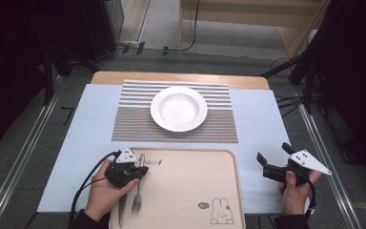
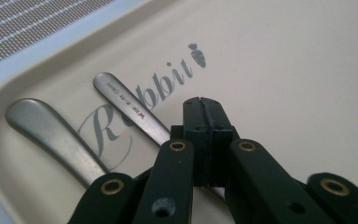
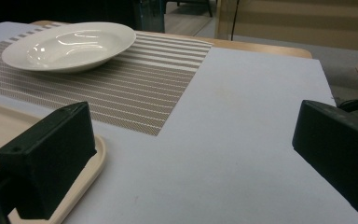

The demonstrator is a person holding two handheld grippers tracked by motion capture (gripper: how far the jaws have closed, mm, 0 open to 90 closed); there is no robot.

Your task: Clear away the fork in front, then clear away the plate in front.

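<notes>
At tray's 9 o'clock edge, L gripper pinched fork handle beside knife; R gripper spread, idle. Grasp step; next probably lift toward plate.

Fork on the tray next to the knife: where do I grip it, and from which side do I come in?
Grip the fork on its narrow handle shaft, not the tines, coming from above with the jaws straddling it crosswise. It lies flat on the tray, close beside the knife, so a low sideways approach would probably bump that. The left hand-held gripper is already shut around there.
</notes>
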